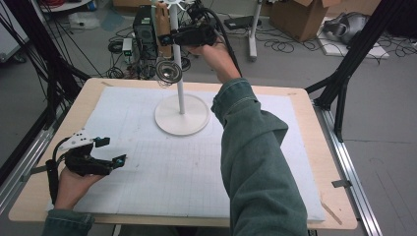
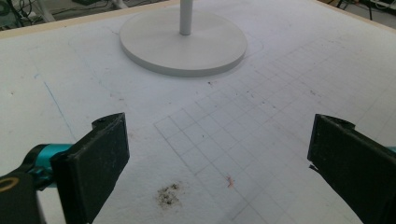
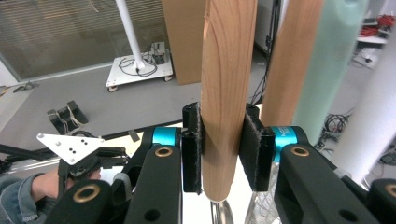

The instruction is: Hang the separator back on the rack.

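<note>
A white stand with a round base [image 1: 169,123] [image 2: 154,44] and a thin pole [image 1: 180,93] rises at the back middle of the table. High beside the pole, my right gripper [image 1: 165,37] [image 3: 220,119] is shut on the upright wooden handle [image 1: 163,19] [image 3: 228,70] of a utensil. Below the jaws hangs its round metal wire head [image 1: 168,72]. Another wooden handle [image 3: 290,56] and a pale green one [image 3: 329,60] hang just behind. Low at the table's front left, my left gripper [image 1: 111,151] [image 2: 219,154] stands open with nothing between its jaws.
A white gridded mat [image 1: 172,172] [image 2: 243,121] covers the wooden table [image 1: 305,105]. Black frame posts [image 1: 344,78] stand beside the table on the right and left. Cables, a computer tower [image 1: 143,29] and cardboard boxes [image 1: 302,17] lie on the floor behind.
</note>
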A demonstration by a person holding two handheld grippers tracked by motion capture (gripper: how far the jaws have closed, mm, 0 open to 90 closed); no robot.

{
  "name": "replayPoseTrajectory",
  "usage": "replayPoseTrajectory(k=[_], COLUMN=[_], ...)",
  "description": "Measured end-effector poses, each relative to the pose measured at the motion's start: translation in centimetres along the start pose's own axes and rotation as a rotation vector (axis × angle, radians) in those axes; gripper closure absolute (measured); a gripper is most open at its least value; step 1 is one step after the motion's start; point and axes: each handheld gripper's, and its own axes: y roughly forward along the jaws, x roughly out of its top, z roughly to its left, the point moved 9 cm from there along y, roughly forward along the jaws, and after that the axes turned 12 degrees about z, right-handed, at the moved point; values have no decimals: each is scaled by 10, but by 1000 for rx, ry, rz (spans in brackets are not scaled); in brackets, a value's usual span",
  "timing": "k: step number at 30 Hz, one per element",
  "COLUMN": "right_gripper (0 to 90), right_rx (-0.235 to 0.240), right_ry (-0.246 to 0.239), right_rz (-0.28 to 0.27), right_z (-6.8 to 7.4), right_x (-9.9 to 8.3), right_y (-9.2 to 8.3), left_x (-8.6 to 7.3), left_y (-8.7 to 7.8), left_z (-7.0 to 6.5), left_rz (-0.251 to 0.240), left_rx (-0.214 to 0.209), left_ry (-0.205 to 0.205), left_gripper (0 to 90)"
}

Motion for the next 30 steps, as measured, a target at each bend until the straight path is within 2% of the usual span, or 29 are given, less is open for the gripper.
replayPoseTrajectory(k=[16, 22, 30], right_gripper=[721, 713, 585], right_rx=[-10, -19, -46], right_ry=[57, 71, 86], right_rz=[-16, -25, -45], right_z=[-15, -16, -14], right_x=[-4, -7, -15], right_y=[4, 4, -1], left_x=[-1, 0, 1], left_y=[0, 0, 2], left_z=[0, 0, -4], left_rz=[2, 3, -1], left_rx=[-3, -2, -11], left_ry=[-2, 1, 3], left_gripper=[60, 60, 60])
